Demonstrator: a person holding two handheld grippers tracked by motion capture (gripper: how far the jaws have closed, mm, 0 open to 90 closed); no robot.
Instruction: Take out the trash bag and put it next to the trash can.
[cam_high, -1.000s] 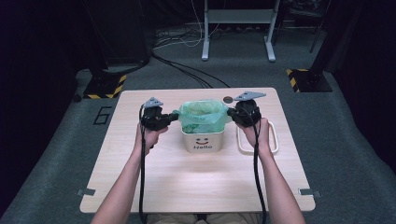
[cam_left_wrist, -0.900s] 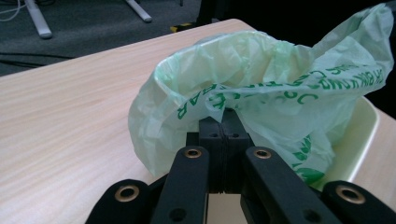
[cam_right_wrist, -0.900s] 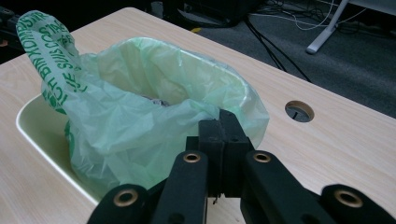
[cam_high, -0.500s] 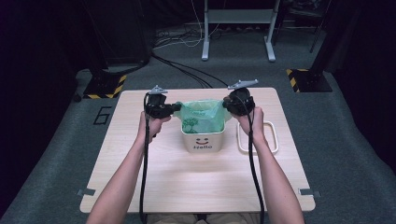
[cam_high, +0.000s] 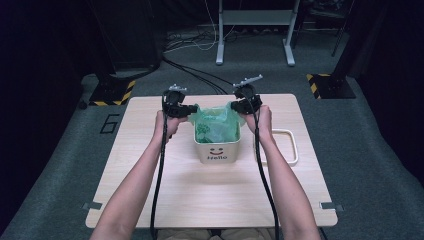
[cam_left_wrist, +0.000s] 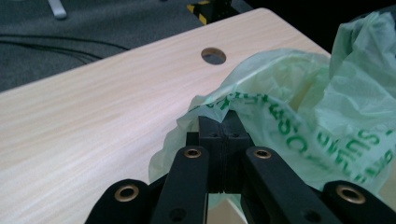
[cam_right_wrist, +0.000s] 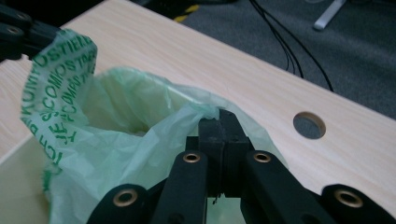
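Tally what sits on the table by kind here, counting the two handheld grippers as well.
Green printed plastic bag: 1
White bin with smiley face: 1
White tray: 1
Handheld grippers, both shut on the bag's rim: 2, left gripper, right gripper
Total: 5

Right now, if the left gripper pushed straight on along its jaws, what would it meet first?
The green bag the left gripper already pinches; past that film, probably bare table, though depth is unclear.

A pale green bag (cam_high: 216, 123) with dark green lettering lines a white bin (cam_high: 216, 150) on the light wooden table (cam_high: 150, 175).
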